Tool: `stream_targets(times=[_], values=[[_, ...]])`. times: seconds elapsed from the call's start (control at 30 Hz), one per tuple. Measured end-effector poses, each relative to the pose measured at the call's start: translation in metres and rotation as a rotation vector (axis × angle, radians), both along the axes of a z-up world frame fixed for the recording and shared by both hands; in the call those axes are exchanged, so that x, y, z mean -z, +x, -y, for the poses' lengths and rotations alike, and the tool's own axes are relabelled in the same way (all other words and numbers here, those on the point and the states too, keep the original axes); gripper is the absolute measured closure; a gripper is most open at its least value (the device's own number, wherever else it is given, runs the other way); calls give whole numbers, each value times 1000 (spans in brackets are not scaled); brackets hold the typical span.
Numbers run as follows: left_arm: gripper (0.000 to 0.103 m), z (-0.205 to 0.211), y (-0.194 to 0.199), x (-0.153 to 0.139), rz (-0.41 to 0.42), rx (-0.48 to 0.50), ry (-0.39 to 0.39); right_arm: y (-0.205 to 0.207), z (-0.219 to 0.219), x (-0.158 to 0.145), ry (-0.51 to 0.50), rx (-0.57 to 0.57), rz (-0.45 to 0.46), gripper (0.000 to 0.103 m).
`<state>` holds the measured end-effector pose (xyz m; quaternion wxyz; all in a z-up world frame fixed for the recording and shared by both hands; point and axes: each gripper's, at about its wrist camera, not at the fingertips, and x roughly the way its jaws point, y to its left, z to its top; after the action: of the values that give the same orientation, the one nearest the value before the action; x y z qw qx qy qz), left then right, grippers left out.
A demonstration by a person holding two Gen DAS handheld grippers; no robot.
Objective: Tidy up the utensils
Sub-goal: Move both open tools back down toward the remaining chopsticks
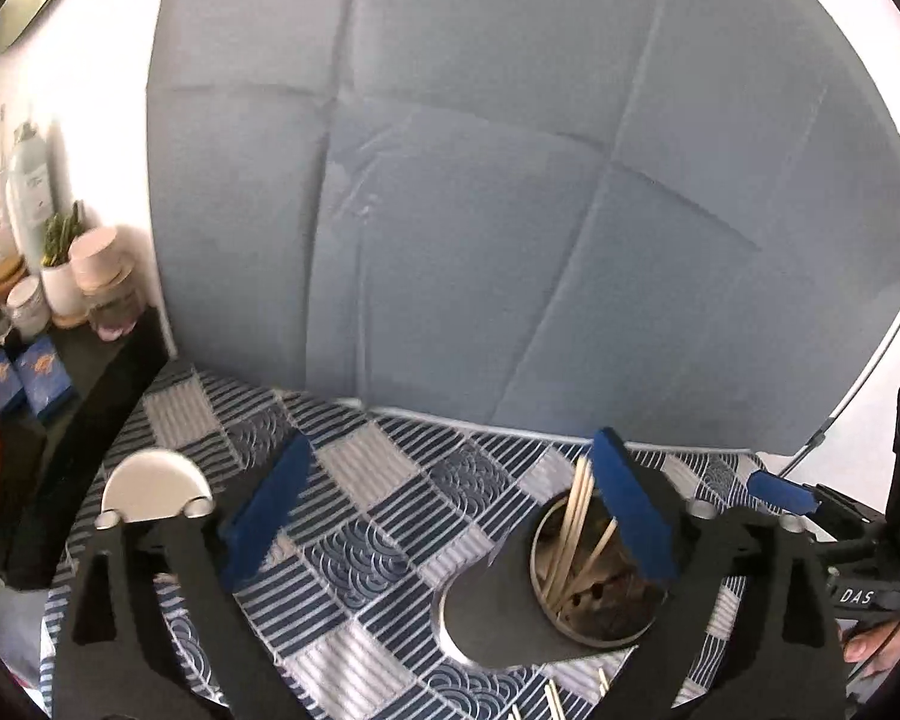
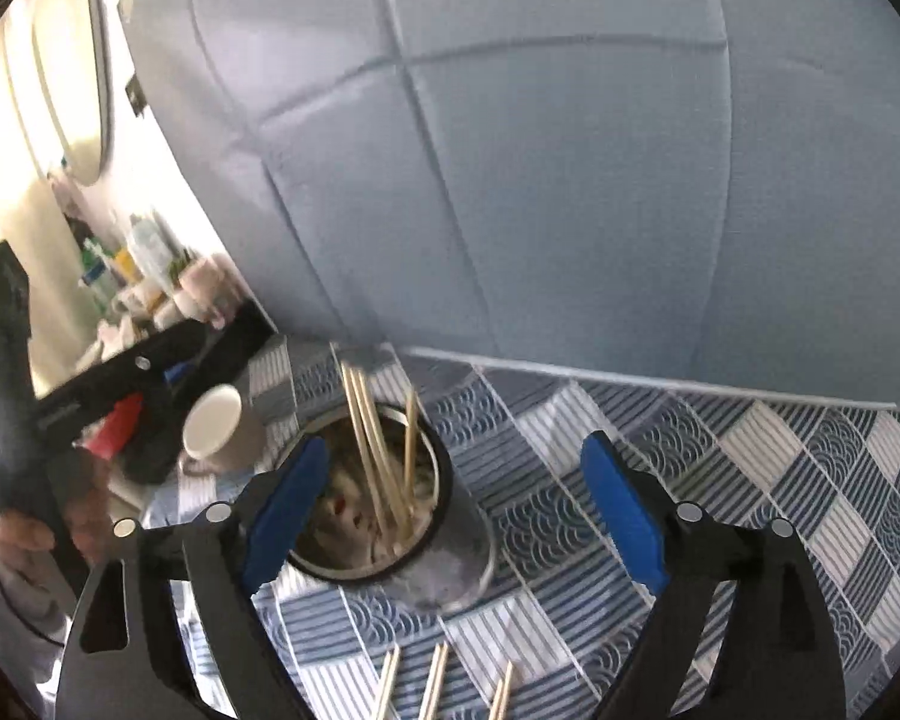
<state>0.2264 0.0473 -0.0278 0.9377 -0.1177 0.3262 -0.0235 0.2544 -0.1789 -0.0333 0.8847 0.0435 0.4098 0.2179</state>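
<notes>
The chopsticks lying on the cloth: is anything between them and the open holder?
Nothing visible blocks the way. The loose chopsticks lie on the patterned cloth just in front of the holder, whose mouth is open and only partly filled.

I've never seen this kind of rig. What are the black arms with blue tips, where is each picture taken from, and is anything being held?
They are two hand-held grippers, each with a fisheye camera looking along its blue pads.

The left gripper and the right gripper both have open jaws holding nothing. On the patterned cloth stands a metal holder with chopsticks in it; more loose chopsticks lie nearer. A white cup sits beside the holder.
</notes>
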Motion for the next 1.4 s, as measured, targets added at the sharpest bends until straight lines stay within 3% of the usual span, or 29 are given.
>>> stream_targets(times=[0.13, 0.4, 0.97, 1.2, 1.4], values=[[6, -1, -10, 13, -33, -20, 26, -7, 5, 15, -11, 8, -54, 18], [6, 11, -32, 54, -141, 45, 124, -27, 28, 47, -2, 73, -167, 18], [6, 56, -62, 130, -318, 189, 250, -74, 49, 131, -198, 90, -341, 18], [6, 69, -78, 166, -415, 232, 293, -90, 43, 155, -272, 58, -380, 18], [6, 79, -84, 180, -452, 261, 329, -100, 37, 170, -338, 28, -391, 18]])
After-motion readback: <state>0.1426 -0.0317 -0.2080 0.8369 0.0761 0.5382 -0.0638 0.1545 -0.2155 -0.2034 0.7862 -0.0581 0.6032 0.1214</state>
